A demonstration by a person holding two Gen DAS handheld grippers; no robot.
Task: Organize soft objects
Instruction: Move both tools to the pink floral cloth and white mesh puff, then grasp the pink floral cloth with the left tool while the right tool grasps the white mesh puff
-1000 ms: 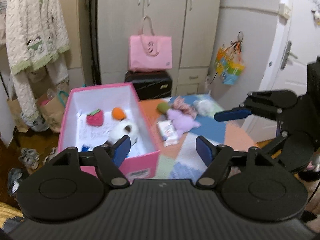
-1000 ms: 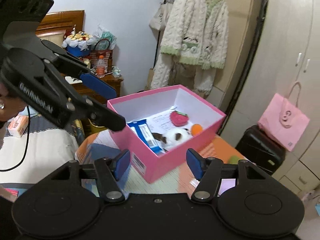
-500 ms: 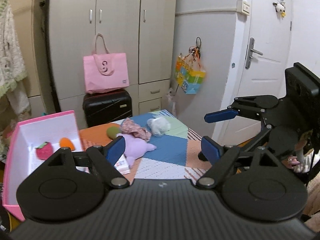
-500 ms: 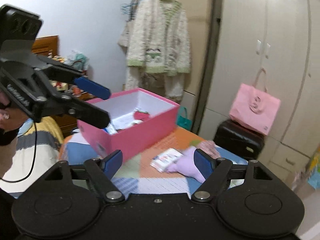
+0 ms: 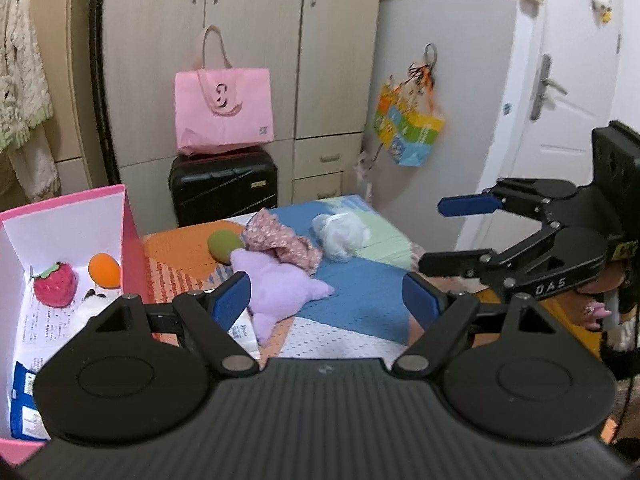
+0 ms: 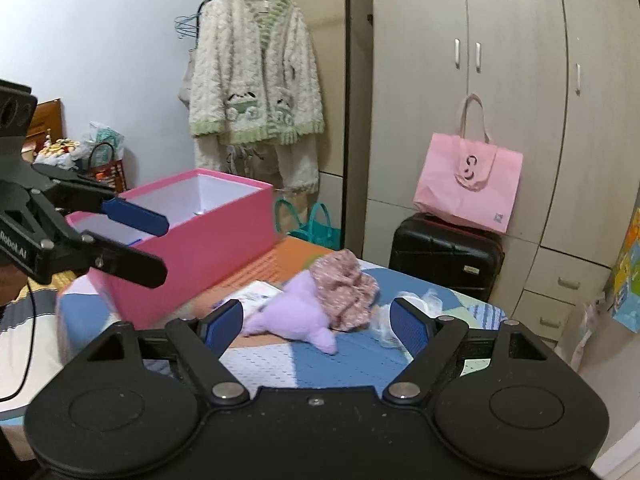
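I have both grippers, left and right, above the worktop, jaws wide and empty, the right's having just been opening. The purple plush lies right of the pink box, touching the floral cloth.

Beige wardrobe with 3 doors fills the back wall. Black suitcase stands against it, pink tote bag sitting on top. Colourful bag hangs from a hook on the wall right of the wardrobe, white door with a lever handle further right. Cream fluffy cardigan with green trim hangs on a rail left of the wardrobe. Teal bag on the floor below it.
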